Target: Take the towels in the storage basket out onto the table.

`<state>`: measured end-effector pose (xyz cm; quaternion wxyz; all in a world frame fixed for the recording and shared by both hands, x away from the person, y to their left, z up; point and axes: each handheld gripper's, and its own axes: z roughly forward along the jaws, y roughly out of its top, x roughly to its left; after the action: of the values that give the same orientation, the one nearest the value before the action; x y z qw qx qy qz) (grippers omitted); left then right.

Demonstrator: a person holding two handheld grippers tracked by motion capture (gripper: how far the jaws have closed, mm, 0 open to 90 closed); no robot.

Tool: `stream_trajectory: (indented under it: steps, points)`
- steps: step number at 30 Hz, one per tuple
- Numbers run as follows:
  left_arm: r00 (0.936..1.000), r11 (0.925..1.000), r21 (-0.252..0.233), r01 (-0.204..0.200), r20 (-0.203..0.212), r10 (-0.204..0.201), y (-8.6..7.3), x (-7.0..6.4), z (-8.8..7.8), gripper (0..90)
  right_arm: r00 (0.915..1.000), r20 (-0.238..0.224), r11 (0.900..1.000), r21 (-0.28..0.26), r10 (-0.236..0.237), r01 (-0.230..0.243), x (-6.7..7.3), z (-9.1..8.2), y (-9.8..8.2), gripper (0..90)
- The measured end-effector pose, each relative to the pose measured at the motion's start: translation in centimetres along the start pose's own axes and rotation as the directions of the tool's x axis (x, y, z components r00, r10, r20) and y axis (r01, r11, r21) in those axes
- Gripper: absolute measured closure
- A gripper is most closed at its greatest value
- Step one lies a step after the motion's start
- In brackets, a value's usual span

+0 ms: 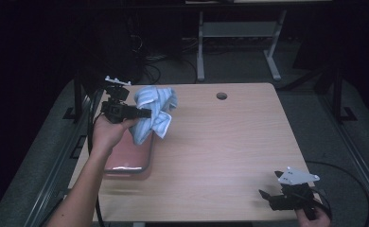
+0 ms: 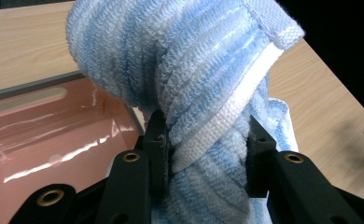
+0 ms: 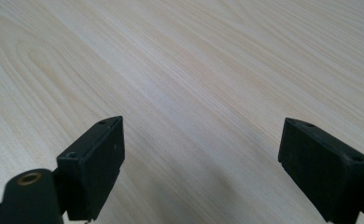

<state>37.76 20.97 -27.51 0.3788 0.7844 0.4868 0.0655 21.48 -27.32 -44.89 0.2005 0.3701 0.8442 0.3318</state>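
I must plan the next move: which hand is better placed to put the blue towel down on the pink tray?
Left. The left gripper is shut on the towel above the tray. The right gripper is open, far away at the table's near right corner.

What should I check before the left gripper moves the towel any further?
1. Grip: left gripper shut on the blue striped towel, a bunched fold between the pads: ok.
2. Towel lifted: most of it hangs in the air by the gripper; whether its lower end still touches the pink tray cannot tell.
3. Tray position: flat at the table's left edge, under the towel: ok.
4. Right gripper out of the way: at the near right corner, far from the towel: ok.
5. Right gripper free: jaws open over bare wood, nothing between them: ok.
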Motion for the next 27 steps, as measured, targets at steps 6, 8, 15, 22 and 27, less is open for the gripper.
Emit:
stream_trajectory:
  steps: [6, 8, 15, 22, 27]
  points:
    - [0.9999, 0.9998, 0.015, -0.011, 0.004, 0.011, 0.2, -0.5, 0.9, 61.5, 1.0000, -0.003, 1.000, 0.001, -0.009, 0.009, 0.2, 0.0, 0.2, 13.9]
    - [0.9999, 0.9998, 0.016, -0.008, 0.009, 0.008, 0.3, -0.7, 1.2, 61.5, 0.9999, -0.003, 1.000, 0.000, -0.010, 0.010, 0.4, 0.0, 0.3, 13.9]
    - [0.9992, 0.9998, 0.013, -0.015, 0.036, 0.015, 0.9, -1.4, 2.3, 61.3, 1.0000, -0.003, 1.000, -0.003, -0.009, 0.009, 0.3, 0.0, 0.3, 13.9]
    - [0.9985, 0.9991, 0.025, -0.034, 0.043, 0.033, 1.4, -2.1, 3.3, 61.1, 0.9999, 0.004, 1.000, 0.004, -0.016, 0.016, 0.1, -0.1, 0.1, 13.9]
    - [0.9966, 0.9979, 0.042, -0.049, 0.069, 0.046, 1.6, -2.7, 4.2, 61.1, 1.0000, 0.002, 1.000, -0.004, 0.002, -0.002, 0.1, 0.0, -0.1, 13.9]
